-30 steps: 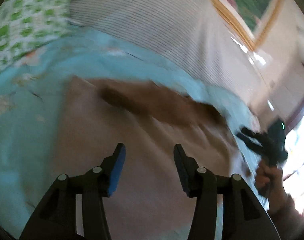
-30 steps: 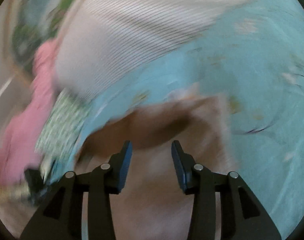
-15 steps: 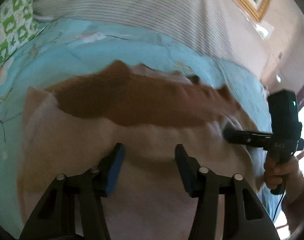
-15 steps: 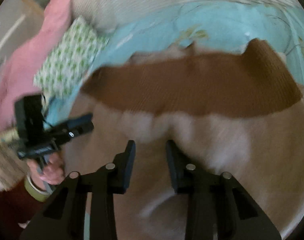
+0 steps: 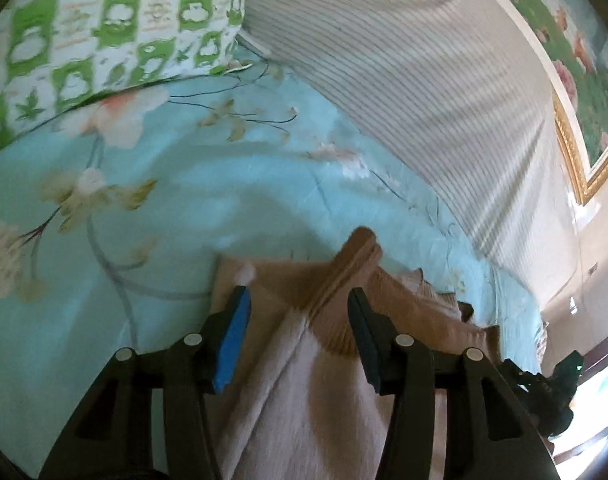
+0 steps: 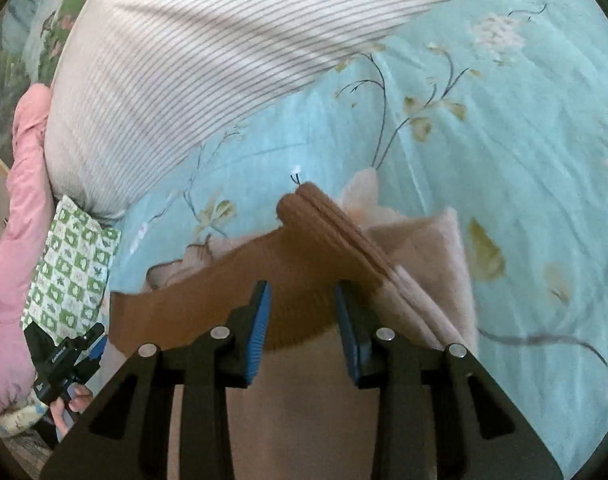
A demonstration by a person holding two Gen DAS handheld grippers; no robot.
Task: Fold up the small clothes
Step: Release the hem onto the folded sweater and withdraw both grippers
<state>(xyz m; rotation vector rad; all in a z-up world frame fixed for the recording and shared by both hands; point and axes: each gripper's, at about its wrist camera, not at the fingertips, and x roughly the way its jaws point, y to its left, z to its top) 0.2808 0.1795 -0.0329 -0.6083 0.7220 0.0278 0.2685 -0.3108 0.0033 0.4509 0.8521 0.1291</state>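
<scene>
We found the beige-and-brown knitted garment (image 5: 327, 364) lying on the light-blue floral bedsheet (image 5: 176, 216), its brown ribbed corner (image 6: 323, 216) raised ahead of the right gripper (image 6: 304, 320); that gripper's jaws stood apart with the cloth between them, contact unclear; the left gripper (image 5: 300, 320) stood wide over the fabric; beyond lay a striped pillow (image 6: 192, 52); a green checked pillow (image 5: 104, 28) sat ahead and left.
</scene>
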